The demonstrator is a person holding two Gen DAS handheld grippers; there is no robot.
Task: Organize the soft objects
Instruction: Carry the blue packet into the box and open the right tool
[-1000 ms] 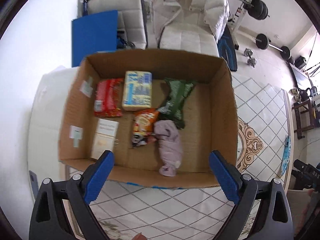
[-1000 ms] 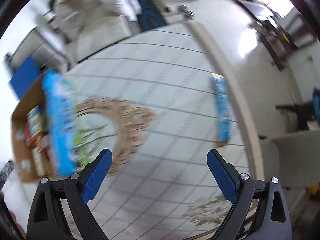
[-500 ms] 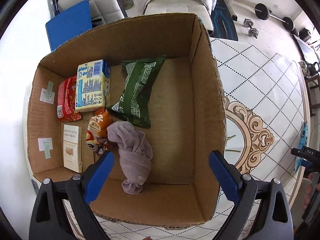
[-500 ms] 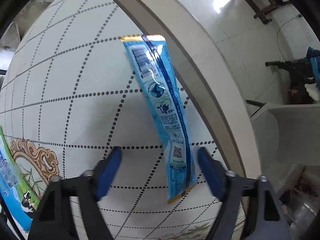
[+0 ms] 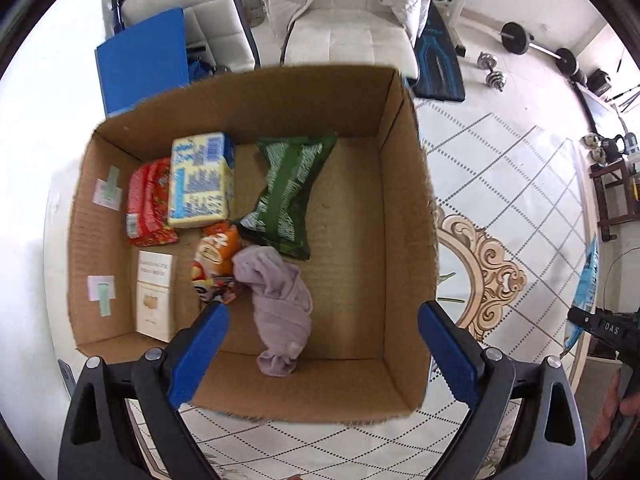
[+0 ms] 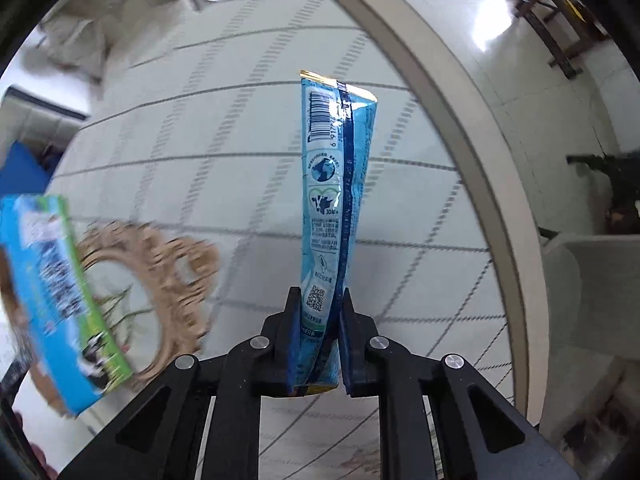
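My right gripper [image 6: 319,312] is shut on the lower end of a long blue milk pouch [image 6: 334,184] and holds it lifted off the patterned table [image 6: 224,128]. My left gripper [image 5: 322,344] is open and empty, hovering over the near side of an open cardboard box [image 5: 404,208]. In the box lie a lilac cloth [image 5: 280,300], a green snack bag [image 5: 292,192], a yellow pack [image 5: 200,180], a red pack [image 5: 146,204], an orange packet [image 5: 214,264] and a white card pack [image 5: 154,296]. The pouch also shows at the right in the left wrist view [image 5: 586,280].
A blue-green milk carton [image 6: 52,292] shows blurred at the left in the right wrist view. Beyond the box stand a white chair with a padded jacket [image 5: 344,12], a blue board [image 5: 142,60] and barbells [image 5: 536,44]. The table's curved rim [image 6: 472,128] runs on the right.
My right gripper has closed on the blue pouch and lifted it off the table. My left gripper has drawn back a little over the box, still open.
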